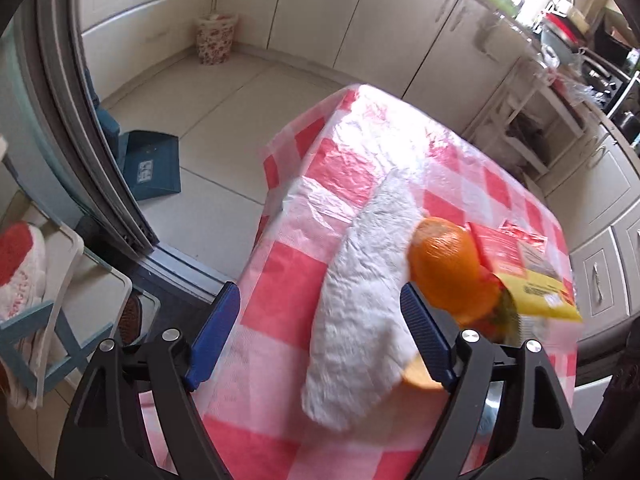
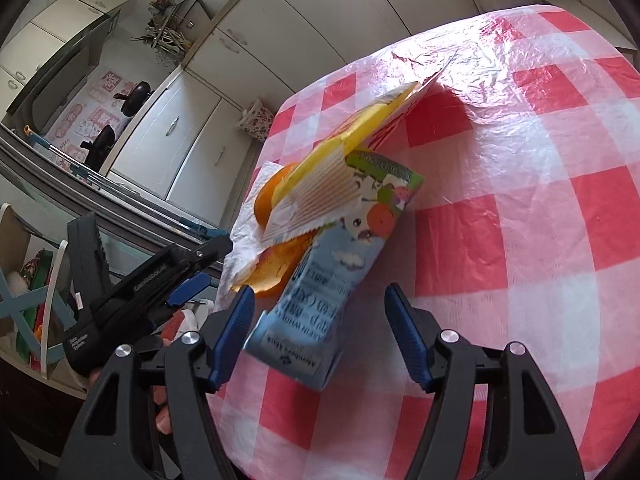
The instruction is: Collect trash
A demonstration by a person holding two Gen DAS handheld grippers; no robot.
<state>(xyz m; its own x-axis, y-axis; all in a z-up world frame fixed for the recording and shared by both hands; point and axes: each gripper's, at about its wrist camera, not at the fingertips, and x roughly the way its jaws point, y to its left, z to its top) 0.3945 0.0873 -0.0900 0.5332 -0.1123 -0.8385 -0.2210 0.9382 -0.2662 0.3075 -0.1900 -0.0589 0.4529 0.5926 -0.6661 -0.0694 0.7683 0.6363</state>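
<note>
A red-and-white checked tablecloth [image 1: 400, 168] of crinkled plastic covers the table and fills the centre and right of both wrist views. Around it lies a pale tiled floor [image 1: 224, 104], and cream cabinets [image 1: 360, 12] run along the top of the left wrist view. A floral bin [image 1: 215, 38] stands against them at upper centre, and a blue dustpan [image 1: 150, 164] lies on the floor at left.

The trash sits in one heap near the table's edge: a white paper napkin [image 1: 360, 312] at centre, orange peel [image 1: 448, 264] on its right side, and a yellow-and-red wrapper [image 1: 532, 280] beyond that. In the right wrist view a light blue milk carton [image 2: 320, 280] lies on its side at lower centre, with a striped yellow wrapper [image 2: 320, 188] leaning over the peel and carton.

The left gripper [image 1: 320, 328] is spread wide with the napkin between its fingers, touching nothing clearly. The right gripper [image 2: 318, 328] is also wide, its fingers straddling the carton's near end without closing on it.
</note>
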